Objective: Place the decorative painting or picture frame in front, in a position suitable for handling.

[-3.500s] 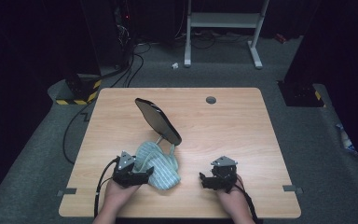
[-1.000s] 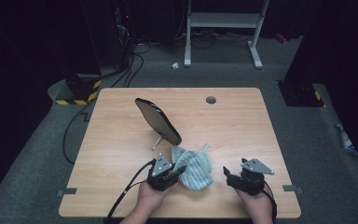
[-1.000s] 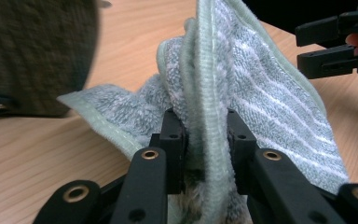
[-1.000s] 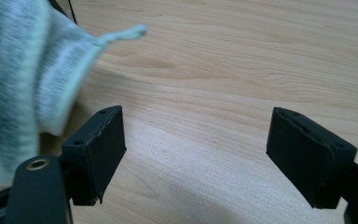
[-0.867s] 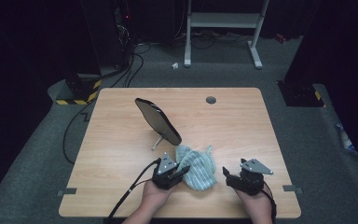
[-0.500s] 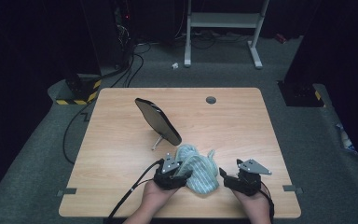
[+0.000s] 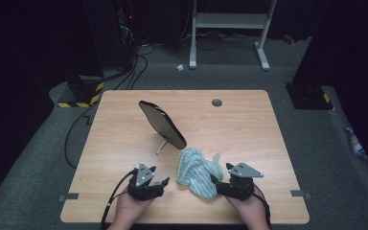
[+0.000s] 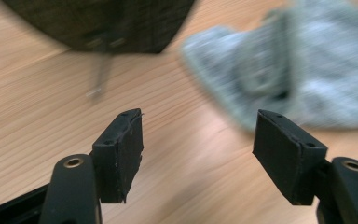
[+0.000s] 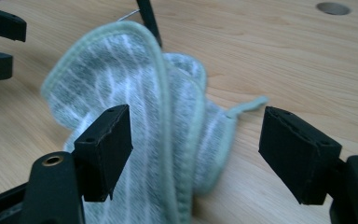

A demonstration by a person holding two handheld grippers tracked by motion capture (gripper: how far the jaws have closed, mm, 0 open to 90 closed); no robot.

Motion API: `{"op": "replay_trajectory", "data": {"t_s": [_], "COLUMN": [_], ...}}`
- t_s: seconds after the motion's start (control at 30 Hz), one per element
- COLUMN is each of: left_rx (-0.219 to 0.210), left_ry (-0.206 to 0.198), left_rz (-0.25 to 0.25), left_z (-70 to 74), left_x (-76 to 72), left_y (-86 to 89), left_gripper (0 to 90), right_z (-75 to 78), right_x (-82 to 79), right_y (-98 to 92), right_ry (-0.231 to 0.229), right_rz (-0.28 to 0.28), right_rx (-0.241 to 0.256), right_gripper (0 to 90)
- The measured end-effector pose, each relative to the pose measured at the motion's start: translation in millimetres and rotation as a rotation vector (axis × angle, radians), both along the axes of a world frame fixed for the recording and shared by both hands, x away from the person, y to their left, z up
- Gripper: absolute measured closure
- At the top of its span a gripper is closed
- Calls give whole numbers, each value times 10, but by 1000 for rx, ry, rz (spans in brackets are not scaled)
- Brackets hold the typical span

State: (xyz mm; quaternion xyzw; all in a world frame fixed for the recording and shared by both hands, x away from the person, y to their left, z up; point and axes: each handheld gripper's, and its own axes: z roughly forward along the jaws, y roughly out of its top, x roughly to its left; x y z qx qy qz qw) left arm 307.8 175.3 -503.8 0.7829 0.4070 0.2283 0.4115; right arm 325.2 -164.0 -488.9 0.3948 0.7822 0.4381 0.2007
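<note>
My right claw (image 9: 193, 149) is spread around the bunched cloth (image 9: 140, 116), ready to pinch it. My left claw (image 8: 198, 154) gapes empty, cloth ahead to its right.

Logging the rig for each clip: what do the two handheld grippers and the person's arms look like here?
Both are black. The left gripper and the right gripper each carry a grey three-cornered plate on top. Each has two flat, blocky black jaws on arms with a brass-coloured rivet. A black cable trails from the left one, another from the right at the wrist. No sleeves are visible on the forearms.

High view looks down; both gripper views, one blurry, share cloth (image 7: 199, 171) closely.
</note>
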Motion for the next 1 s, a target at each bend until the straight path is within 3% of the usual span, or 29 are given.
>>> {"op": "replay_trajectory", "data": {"t_s": [0.1,0.2,0.27,0.37,0.43,0.47,0.53,0.6,0.73,0.83,1.0], "left_rx": [31,67,60,53,42,15,-34,-57,-42,-8,8], "left_ry": [20,25,38,71,84,83,91,109,144,137,134], "left_rz": [71,127,176,228,236,242,240,236,227,221,217], "left_z": [-57,-126,-193,-254,-259,-258,-259,-262,-272,-274,-274], "left_x": [31,37,35,48,61,58,58,70,102,111,110], "left_y": [283,497,647,832,916,966,1023,1049,1033,986,972], "left_gripper": [318,305,300,306,307,308,318,319,318,320,326], "right_z": [12,29,21,0,0,2,-19,-54,-176,-282,-298], "right_x": [52,88,123,175,211,233,315,367,370,370,325], "right_y": [88,196,276,380,445,482,550,586,592,591,538], "right_ry": [17,26,60,92,96,98,130,159,178,193,176], "right_rz": [18,21,31,48,64,70,78,71,60,78,101], "right_rx": [13,-15,-40,-51,-67,-83,-115,-131,-153,-194,-157], "right_gripper": [248,208,140,117,113,113,110,110,159,204,424]}}
